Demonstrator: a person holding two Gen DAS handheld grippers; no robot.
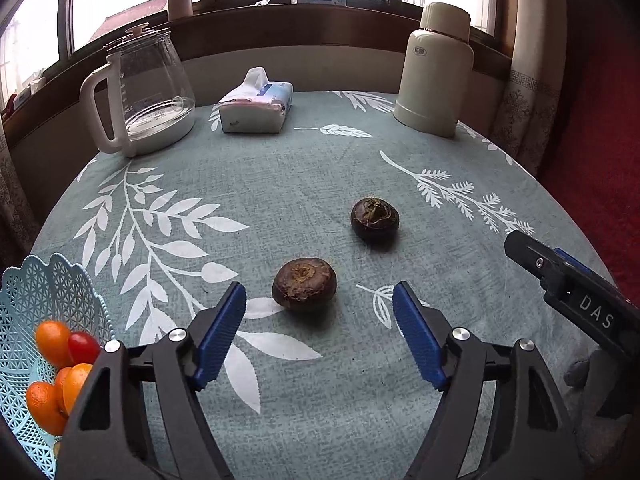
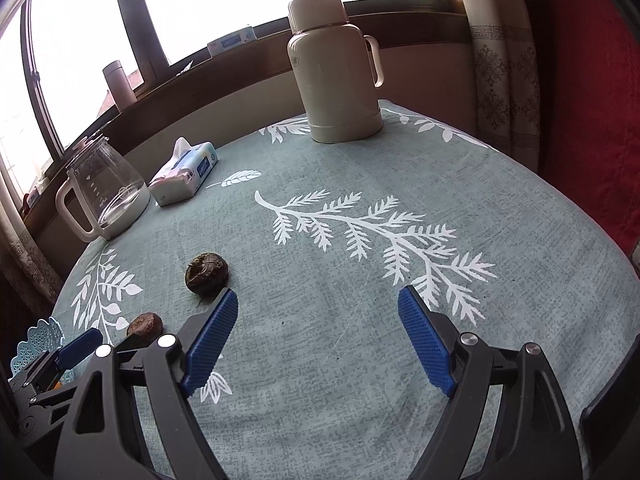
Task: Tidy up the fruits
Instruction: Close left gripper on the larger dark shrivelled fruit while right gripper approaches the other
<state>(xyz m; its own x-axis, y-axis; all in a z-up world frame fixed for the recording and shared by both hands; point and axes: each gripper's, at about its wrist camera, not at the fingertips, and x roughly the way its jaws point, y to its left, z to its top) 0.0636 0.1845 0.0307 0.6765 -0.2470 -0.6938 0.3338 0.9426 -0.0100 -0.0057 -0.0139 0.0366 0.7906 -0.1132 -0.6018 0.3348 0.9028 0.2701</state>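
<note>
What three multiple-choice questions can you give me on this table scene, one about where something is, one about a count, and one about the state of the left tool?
1. Where is the tissue pack?
A. Between the glass kettle and the cream flask
B. Inside the basket
C. On the windowsill

2. How many dark brown fruits lie loose on the tablecloth?
A. One
B. Two
C. Four

3. What is the state of the left tool?
A. Shut on a fruit
C. Inside the basket
B. Open, holding nothing

Answers:
1. A, the pack sits on the cloth with the kettle on one side and the flask on the other.
2. B, the near fruit and the far fruit are the only ones outside the blue basket.
3. B, its blue pads stand wide apart, with the near fruit just ahead of them, untouched.
</note>
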